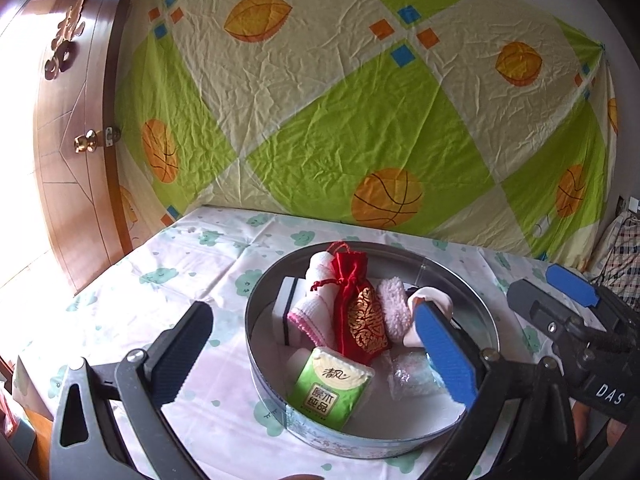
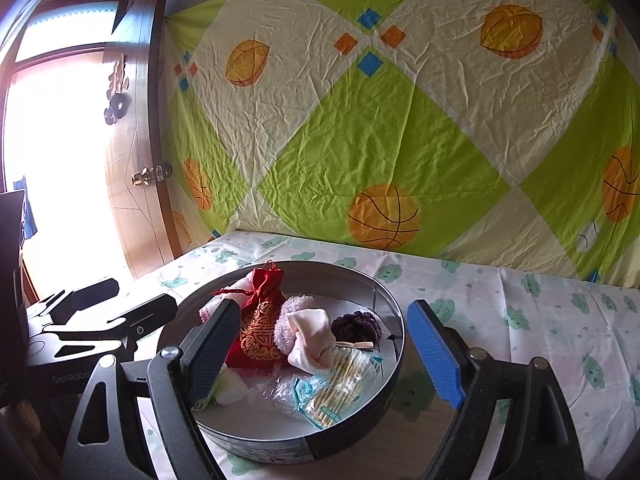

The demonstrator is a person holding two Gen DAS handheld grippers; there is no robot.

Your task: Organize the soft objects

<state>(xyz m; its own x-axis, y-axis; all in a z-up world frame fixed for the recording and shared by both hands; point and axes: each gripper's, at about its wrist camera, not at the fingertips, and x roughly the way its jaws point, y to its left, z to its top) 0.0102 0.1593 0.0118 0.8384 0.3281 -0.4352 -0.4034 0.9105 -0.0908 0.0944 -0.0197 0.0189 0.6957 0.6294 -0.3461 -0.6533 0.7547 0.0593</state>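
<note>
Both tools are hanging spread and empty: the left tool [image 1: 316, 344] and right tool [image 2: 328, 356] are straddling a round metal tin [image 1: 256, 304] on the cloud-printed counter [image 1: 192, 256]. Inside are lying a red velvet pouch [image 1: 356, 308], fluffy pink cloth [image 1: 394, 308] and a green tissue pack [image 1: 330, 388].

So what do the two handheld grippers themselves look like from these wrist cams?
They look alike: each has black angular linkage arms with silver pivot bolts, one finger with a black ribbed pad and one with a blue ribbed pad. The left gripper body reads "GenRobot" seen from the right wrist view; the right gripper body shows white letters "DAS" in the left wrist view. No cables or sleeves visible.
</note>
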